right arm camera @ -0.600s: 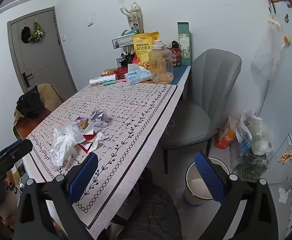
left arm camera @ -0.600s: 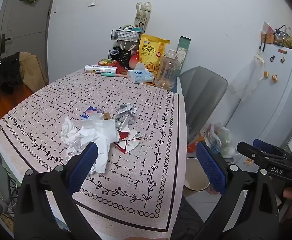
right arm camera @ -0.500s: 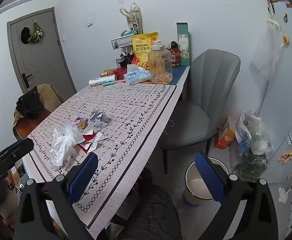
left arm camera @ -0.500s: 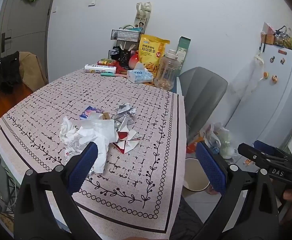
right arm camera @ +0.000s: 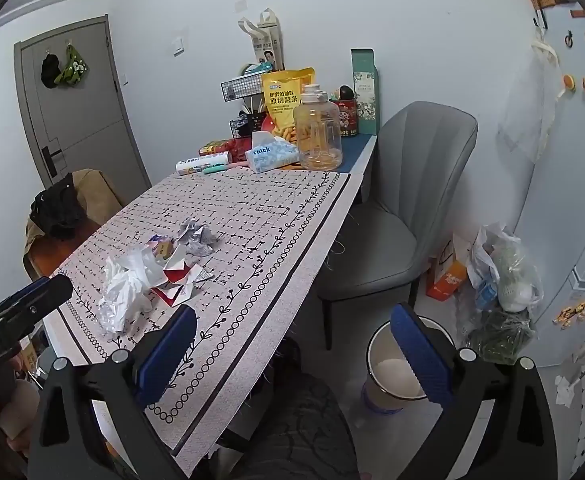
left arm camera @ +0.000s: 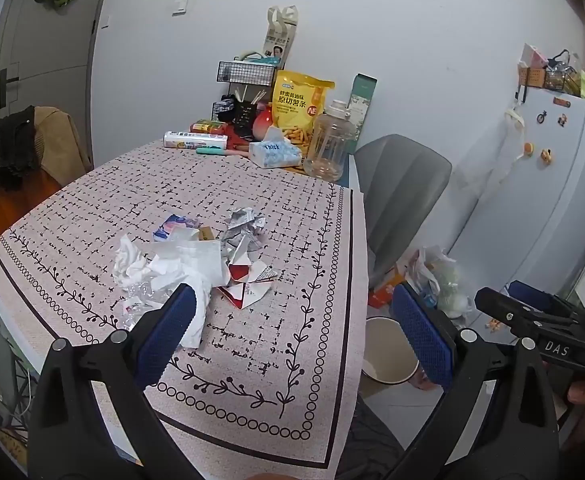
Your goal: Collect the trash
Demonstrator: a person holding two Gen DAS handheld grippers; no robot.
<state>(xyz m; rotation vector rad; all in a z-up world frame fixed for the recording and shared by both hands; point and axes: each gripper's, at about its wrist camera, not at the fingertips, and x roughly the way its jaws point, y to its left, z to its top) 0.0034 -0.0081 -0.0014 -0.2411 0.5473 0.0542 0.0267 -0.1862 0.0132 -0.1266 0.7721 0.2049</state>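
Note:
A heap of trash lies on the patterned tablecloth (left arm camera: 252, 344): crumpled white tissue and plastic (left arm camera: 164, 268), a torn red-and-white carton (left arm camera: 248, 284), a crumpled silver wrapper (left arm camera: 246, 222) and a small blue-pink packet (left arm camera: 174, 226). The heap also shows in the right wrist view (right arm camera: 152, 276). My left gripper (left arm camera: 292, 332) is open and empty, above the table's near edge, its left fingertip just short of the tissue. My right gripper (right arm camera: 292, 348) is open and empty, past the table's right edge. A white bin (right arm camera: 396, 372) stands on the floor under its right finger.
Tissue pack (left arm camera: 274, 154), clear jug (left arm camera: 328, 146), yellow snack bag (left arm camera: 298, 106) and wire rack (left arm camera: 248, 76) stand at the table's far end. A grey chair (right arm camera: 404, 208) is beside the table. Bags (right arm camera: 500, 276) lie by the fridge (left arm camera: 552, 184).
Both grippers have drifted very slightly; the view has hardly shifted. Both stay open and empty. The trash has not moved.

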